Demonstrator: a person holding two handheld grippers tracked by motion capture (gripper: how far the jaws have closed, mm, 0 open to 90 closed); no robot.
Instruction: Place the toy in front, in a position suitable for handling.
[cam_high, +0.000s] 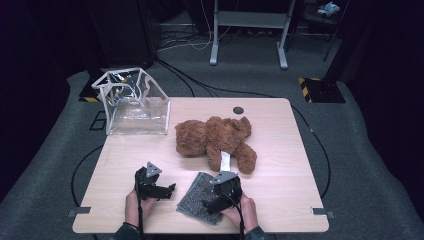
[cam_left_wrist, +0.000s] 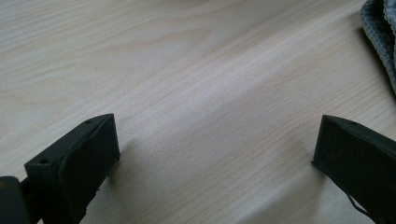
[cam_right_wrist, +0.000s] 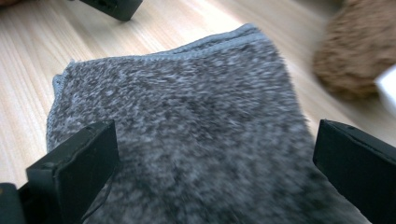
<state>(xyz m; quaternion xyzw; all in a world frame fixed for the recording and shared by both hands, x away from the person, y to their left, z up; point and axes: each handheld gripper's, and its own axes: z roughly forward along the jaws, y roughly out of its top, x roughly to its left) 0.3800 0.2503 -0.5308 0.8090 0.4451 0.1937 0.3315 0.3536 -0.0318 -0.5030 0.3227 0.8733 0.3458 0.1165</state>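
Note:
A brown teddy bear (cam_high: 215, 137) lies in the middle of the wooden table (cam_high: 280, 175), a white tag (cam_high: 225, 160) hanging from it. In front of it rests a folded grey fleecy cloth (cam_high: 197, 200). My right gripper (cam_high: 210, 204) hovers just over the cloth (cam_right_wrist: 187, 121), jaws wide open on either side of it (cam_right_wrist: 215, 140). The bear (cam_right_wrist: 359, 56) is blurred at that view's top right. My left gripper (cam_high: 167, 190) is open above bare wood (cam_left_wrist: 215, 135), left of the cloth, whose edge (cam_left_wrist: 380, 37) shows in the left gripper view's corner.
A clear plastic bag with white edging (cam_high: 132, 102) stands open at the table's back left corner. A dark round hole (cam_high: 238, 110) sits near the back edge. Cables run across the grey floor (cam_high: 360, 150) behind and beside the table.

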